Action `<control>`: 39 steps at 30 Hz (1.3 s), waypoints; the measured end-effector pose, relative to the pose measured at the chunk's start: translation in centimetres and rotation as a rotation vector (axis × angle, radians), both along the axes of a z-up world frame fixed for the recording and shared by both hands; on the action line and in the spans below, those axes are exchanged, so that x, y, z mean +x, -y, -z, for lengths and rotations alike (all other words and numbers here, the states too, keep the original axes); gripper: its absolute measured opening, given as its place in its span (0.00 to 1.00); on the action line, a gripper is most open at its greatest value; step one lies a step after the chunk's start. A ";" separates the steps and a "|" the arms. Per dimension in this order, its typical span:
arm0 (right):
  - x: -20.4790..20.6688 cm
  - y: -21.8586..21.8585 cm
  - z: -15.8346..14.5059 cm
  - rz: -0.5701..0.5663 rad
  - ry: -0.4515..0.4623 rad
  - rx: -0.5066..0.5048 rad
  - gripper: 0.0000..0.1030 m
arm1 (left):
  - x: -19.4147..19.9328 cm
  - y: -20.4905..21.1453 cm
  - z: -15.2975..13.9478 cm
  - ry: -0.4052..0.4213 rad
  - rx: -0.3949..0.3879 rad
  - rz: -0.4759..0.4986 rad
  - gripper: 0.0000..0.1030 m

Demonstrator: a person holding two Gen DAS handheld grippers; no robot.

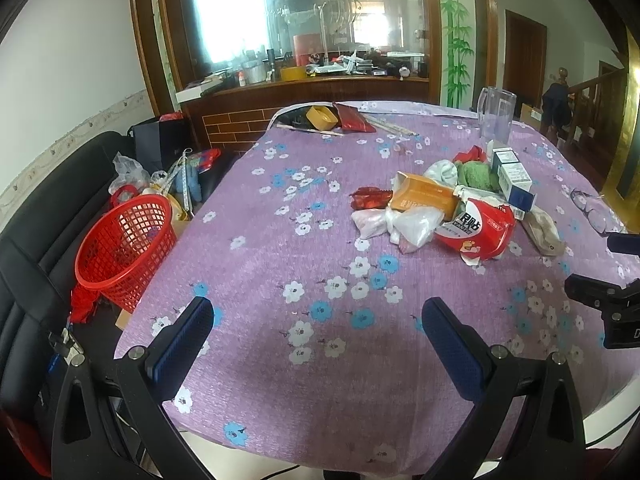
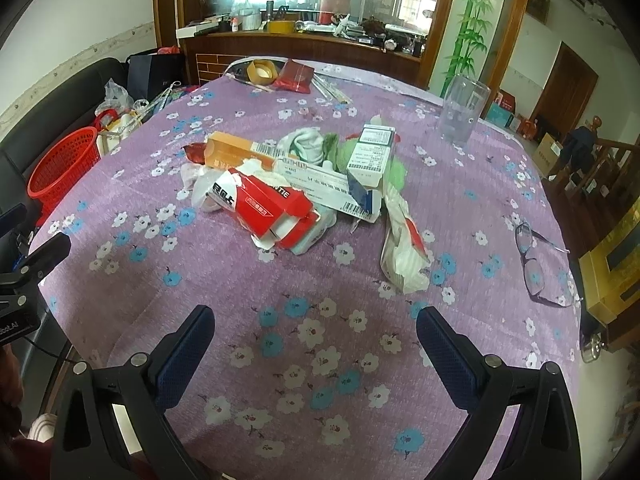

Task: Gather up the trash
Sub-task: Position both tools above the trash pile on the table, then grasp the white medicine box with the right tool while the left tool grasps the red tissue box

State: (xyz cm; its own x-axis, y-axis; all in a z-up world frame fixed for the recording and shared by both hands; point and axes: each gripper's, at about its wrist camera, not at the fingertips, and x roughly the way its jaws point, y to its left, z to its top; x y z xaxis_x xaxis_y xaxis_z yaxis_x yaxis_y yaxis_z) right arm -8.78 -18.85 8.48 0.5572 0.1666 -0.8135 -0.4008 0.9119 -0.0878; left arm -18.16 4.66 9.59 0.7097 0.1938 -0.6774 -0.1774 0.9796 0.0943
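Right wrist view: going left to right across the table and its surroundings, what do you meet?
Red basket → red torn box → crumpled wrapper → clear cup → eyeglasses.

You've got soft daylight flooding in from the blown-out window (image 1: 228, 16) behind the glass partition, glaring white. The tablecloth (image 1: 320, 360) is evenly lit with faint shadows; fisheye bending curves every edge, and the corners fall black.

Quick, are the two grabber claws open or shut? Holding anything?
Left gripper: open, holding nothing.
Right gripper: open, holding nothing.
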 end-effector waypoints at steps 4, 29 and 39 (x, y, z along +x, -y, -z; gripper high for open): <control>0.4 0.0 0.3 0.008 -0.012 -0.004 0.99 | 0.3 0.2 0.3 -0.012 -0.005 0.011 1.00; 10.9 4.4 -1.9 0.090 -0.201 0.378 0.79 | 7.5 0.9 0.7 -0.116 -0.259 0.178 0.91; 20.4 1.1 1.1 0.192 -0.265 0.273 0.59 | 10.6 2.4 -0.4 -0.151 -0.337 0.262 0.80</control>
